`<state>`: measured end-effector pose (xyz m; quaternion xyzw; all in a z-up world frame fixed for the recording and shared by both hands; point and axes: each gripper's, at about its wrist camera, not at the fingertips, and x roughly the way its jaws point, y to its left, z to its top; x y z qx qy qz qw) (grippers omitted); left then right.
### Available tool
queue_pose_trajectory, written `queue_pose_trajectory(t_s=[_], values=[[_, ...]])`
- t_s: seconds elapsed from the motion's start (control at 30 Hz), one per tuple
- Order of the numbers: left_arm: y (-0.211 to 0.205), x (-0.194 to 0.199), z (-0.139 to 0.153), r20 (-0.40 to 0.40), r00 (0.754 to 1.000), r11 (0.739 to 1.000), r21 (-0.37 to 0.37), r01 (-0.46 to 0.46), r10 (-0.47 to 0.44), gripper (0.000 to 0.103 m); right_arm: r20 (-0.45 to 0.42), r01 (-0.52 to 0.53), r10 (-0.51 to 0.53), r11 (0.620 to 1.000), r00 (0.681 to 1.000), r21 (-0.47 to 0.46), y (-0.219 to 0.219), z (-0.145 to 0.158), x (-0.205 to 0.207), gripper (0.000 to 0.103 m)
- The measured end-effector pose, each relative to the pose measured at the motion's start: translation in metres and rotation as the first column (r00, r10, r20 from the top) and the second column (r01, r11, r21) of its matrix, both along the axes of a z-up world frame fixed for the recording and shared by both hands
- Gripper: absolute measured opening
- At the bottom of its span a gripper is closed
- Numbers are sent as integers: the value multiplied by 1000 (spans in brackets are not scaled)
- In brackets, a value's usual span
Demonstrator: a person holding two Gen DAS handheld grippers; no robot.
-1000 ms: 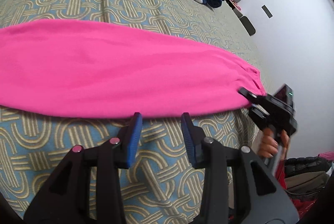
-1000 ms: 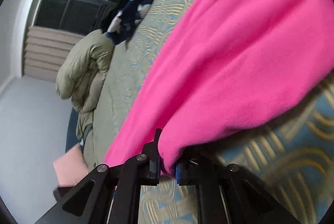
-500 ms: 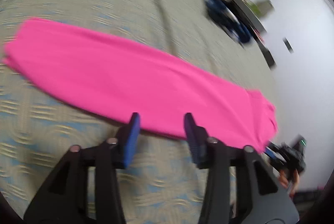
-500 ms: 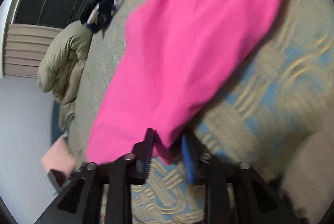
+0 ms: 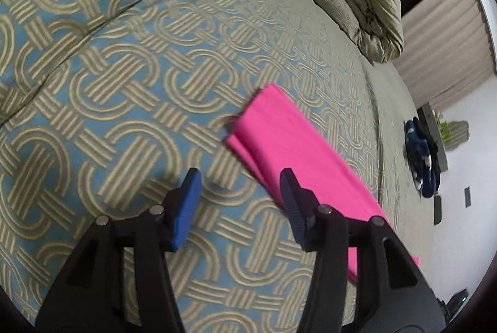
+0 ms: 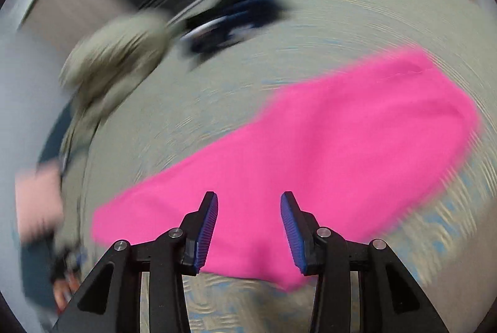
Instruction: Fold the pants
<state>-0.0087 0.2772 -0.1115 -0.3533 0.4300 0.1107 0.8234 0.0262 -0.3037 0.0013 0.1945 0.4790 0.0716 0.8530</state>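
Bright pink fleece pants lie flat on the patterned blue-and-tan bedspread as one long strip, apparently legs stacked. Left tongs hover open beside the cuff end; right tongs, jaws just opening, hang empty above the cloth. The crosswise folds look still undone.

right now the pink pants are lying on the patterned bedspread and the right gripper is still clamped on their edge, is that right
Not quite. The pink pants do lie on the patterned bedspread, but the right gripper is not clamped on them: its jaws have just been opening and stand apart above the cloth, as the right wrist view shows.
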Motion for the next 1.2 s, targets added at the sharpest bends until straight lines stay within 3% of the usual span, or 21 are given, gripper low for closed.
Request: queue_pose_trajectory(t_s=[0.07, 0.13, 0.2, 0.3, 0.37, 0.53, 0.77, 0.9, 1.07, 1.2], values=[[-1, -1, -4, 18, 1000, 1000, -11, 9, -9, 53, 0, -200, 200, 980, 980, -19, 60, 0, 30, 45], [-7, 0, -5, 56, 997, 999, -21, 46, -44, 53, -19, -369, 369, 929, 929, -17, 123, -8, 56, 45], [-15, 2, -4, 89, 992, 995, -12, 96, -95, 47, -41, -535, 534, 845, 845, -21, 199, -16, 86, 45], [-23, 8, -1, 116, 979, 986, 12, 166, -166, 42, -58, -671, 670, 742, 740, 15, 290, -24, 104, 45], [-24, 15, -1, 117, 974, 980, 44, 192, -196, 42, -72, -707, 711, 703, 700, 69, 338, -34, 124, 45], [-16, 29, -4, 148, 956, 967, 34, 252, -254, 42, -125, -712, 718, 696, 685, 93, 417, -56, 157, 45], [-5, 43, -22, 121, 964, 970, -16, 241, -237, 42, -169, -711, 729, 685, 664, 160, 475, -79, 187, 45], [-4, 45, -24, 130, 965, 971, -37, 234, -228, 42, -223, -727, 724, 681, 653, 83, 493, -91, 194, 45], [-13, 49, -21, 147, 962, 972, -14, 235, -230, 42, -195, -757, 750, 651, 632, 51, 496, -89, 201, 45], [-27, 55, -7, 251, 931, 957, -45, 286, -266, 42, -187, -786, 771, 619, 609, -7, 507, -82, 210, 45]])
